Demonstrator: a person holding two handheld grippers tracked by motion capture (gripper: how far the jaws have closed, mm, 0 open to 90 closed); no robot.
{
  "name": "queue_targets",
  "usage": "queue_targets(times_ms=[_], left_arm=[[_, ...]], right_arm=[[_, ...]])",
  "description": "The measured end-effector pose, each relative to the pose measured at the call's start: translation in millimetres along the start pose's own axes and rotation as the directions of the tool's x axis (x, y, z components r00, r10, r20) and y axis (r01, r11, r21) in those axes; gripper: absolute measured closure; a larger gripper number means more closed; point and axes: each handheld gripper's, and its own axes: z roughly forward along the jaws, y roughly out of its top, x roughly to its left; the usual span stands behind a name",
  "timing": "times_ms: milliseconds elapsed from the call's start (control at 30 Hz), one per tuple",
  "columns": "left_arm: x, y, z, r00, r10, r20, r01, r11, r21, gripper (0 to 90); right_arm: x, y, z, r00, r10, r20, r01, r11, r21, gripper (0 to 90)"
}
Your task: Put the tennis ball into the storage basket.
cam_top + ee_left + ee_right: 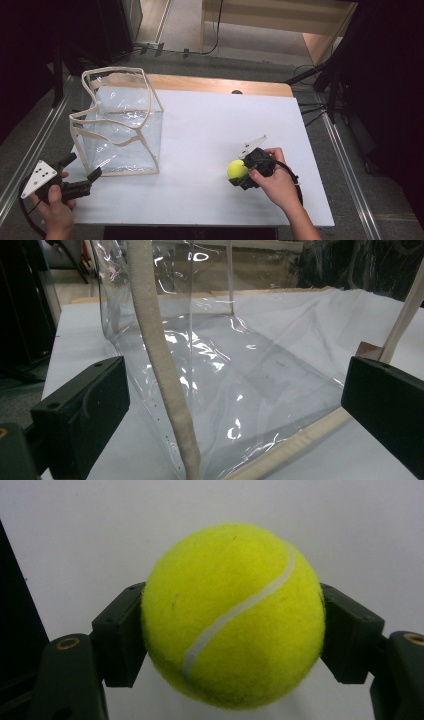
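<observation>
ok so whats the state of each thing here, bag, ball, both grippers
clear bag: upright on the white table, top open, nothing seen inside
tennis ball: clamped between the jaws, at the table surface
right gripper: shut on the tennis ball
left gripper: jaws open, facing the clear bag, holding nothing

You see a brightly lit white table (210,130) ringed by dark surroundings; glare streaks the clear bag (225,385), the tennis ball (232,615) looks sharp, and your near jaws blur softly
</observation>
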Motion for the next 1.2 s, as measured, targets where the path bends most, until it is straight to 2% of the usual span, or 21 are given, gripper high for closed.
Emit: queue_targets(times_ms=[1200], left_arm=[[0.5,0.2,-0.2,1.0,-0.001,0.003,0.001,1.0,0.004,0.0]], right_arm=[[-3.4,35.9,-15.9,0.9984,-0.051,-0.024,0.051,0.9987,-0.005,23.3]])
